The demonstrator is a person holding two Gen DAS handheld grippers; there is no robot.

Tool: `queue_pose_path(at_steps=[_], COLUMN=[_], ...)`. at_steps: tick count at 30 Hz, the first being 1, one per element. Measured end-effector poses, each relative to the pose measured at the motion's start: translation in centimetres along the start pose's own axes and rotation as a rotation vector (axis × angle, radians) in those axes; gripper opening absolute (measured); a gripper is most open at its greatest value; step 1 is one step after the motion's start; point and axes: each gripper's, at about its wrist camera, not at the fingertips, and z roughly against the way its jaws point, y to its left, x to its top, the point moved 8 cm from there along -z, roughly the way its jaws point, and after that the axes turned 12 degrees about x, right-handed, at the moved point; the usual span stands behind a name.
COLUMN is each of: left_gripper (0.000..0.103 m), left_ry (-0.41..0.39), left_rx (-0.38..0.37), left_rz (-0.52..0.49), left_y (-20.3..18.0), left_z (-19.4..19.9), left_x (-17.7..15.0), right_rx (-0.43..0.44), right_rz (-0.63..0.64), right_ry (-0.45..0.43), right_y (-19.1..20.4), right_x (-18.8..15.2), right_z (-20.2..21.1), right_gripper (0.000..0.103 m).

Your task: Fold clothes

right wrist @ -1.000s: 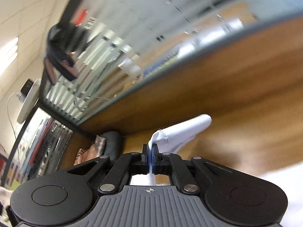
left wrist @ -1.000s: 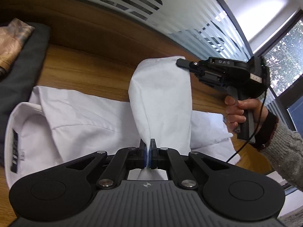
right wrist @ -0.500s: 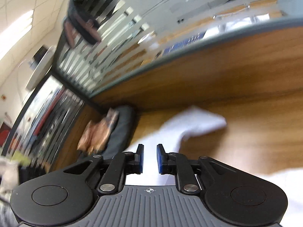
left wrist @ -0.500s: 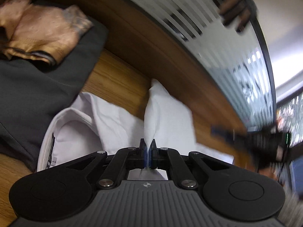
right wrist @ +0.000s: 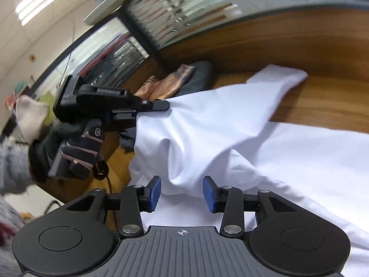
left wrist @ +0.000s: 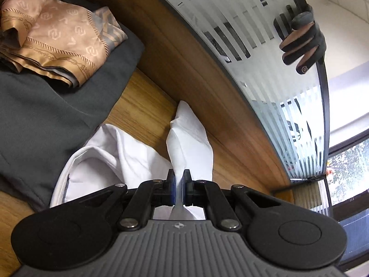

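Wood-grain table (left wrist: 143, 106) carries a white shirt (right wrist: 299, 161) spread along its back edge, partly gathered: one section is lifted and draped over the body, its tip near the back edge, so by my reading the fold is midway, with that flap yet to be laid flat and the rest squared up. A grey garment (left wrist: 46, 115) with a folded tan scarf (left wrist: 57, 32) on top lies toward the table's far left end, seemingly already done. The left claw (left wrist: 177, 184) is clenched on a pinch of shirt, holding it raised. The right claw (right wrist: 182, 192) stands released, pads apart, with shirt cloth just ahead of it, between and below its pads.
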Motion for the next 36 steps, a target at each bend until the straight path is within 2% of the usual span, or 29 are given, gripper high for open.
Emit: queue_pose_path(at_steps=[1, 2, 3, 4, 5, 6, 9, 11, 14, 18, 24, 28, 29, 30, 31, 32, 33, 36], left_gripper=[0.011, 0.019, 0.03, 0.036, 0.047, 0.054, 0.065, 0.07, 0.073, 0.076, 0.076, 0.069, 0.059, 0.043, 0.033, 0.019, 0.012, 0.007], left_ry=[0.001, 0.002, 0.003, 0.007, 0.014, 0.024, 0.059, 0.08, 0.1, 0.135, 0.095, 0.027, 0.0, -0.024, -0.049, -0.074, -0.099, -0.175], left_rx=[-0.005, -0.014, -0.021, -0.028, -0.036, -0.047, -0.073, -0.088, -0.092, -0.078, -0.042, -0.024, -0.023, -0.023, -0.024, -0.025, -0.025, -0.027], left_rz=[-0.005, -0.012, -0.021, -0.031, -0.041, -0.052, -0.085, -0.104, -0.156, -0.27, -0.494, -0.624, -0.653, -0.685, -0.718, -0.75, -0.783, -0.879], left_y=[0.0, 0.1, 0.2, 0.3, 0.4, 0.4, 0.8, 1.1, 1.2, 0.6, -1.1, -2.6, -3.0, -3.4, -3.8, -4.3, -4.7, -6.1], left_z=[0.4, 0.9, 1.4, 1.9, 2.3, 2.6, 3.6, 4.0, 4.6, 4.7, 4.0, 3.9, 4.2, 4.7, 5.2, 5.7, 6.2, 7.8], left_x=[-0.2, -0.6, -0.9, -1.3, -1.7, -2.1, -3.8, -5.0, -7.2, -10.4, -13.8, -14.8, -14.6, -14.2, -13.9, -13.5, -13.2, -12.2], right_rx=[-0.01, -0.022, -0.033, -0.033, -0.026, -0.018, -0.006, -0.004, 0.006, 0.001, 0.037, 0.033, 0.022, 0.01, 0.001, -0.009, -0.016, -0.028], right_rz=[0.006, 0.01, 0.015, 0.012, 0.005, 0.006, 0.021, 0.029, 0.02, -0.02, -0.163, -0.191, -0.192, -0.194, -0.2, -0.208, -0.216, -0.235], right_ry=[0.001, 0.002, 0.003, -0.003, -0.015, -0.023, -0.035, -0.043, -0.063, -0.076, -0.106, -0.115, -0.107, -0.099, -0.096, -0.093, -0.094, -0.103], right_y=[-0.1, -0.2, -0.3, -0.4, -0.3, -0.2, 0.4, 0.9, 1.4, 1.4, 1.4, 1.5, 1.5, 1.4, 1.4, 1.3, 1.3, 1.4], right_x=[0.1, 0.1, 0.2, 0.3, 0.5, 0.7, 1.4, 1.9, 2.6, 3.6, 5.3, 5.8, 5.7, 5.6, 5.3, 5.1, 4.9, 4.3], right_z=[-0.4, -0.8, -1.2, -1.1, -1.0, -0.6, 0.5, 1.5, 3.0, 4.7, 6.2, 7.0, 7.1, 7.2, 7.4, 7.5, 7.7, 8.6], right_gripper=[0.041, 0.04, 0.029, 0.019, 0.015, 0.012, 0.01, 0.01, 0.009, 0.009, 0.004, 0.004, 0.004, 0.004, 0.004, 0.004, 0.004, 0.004])
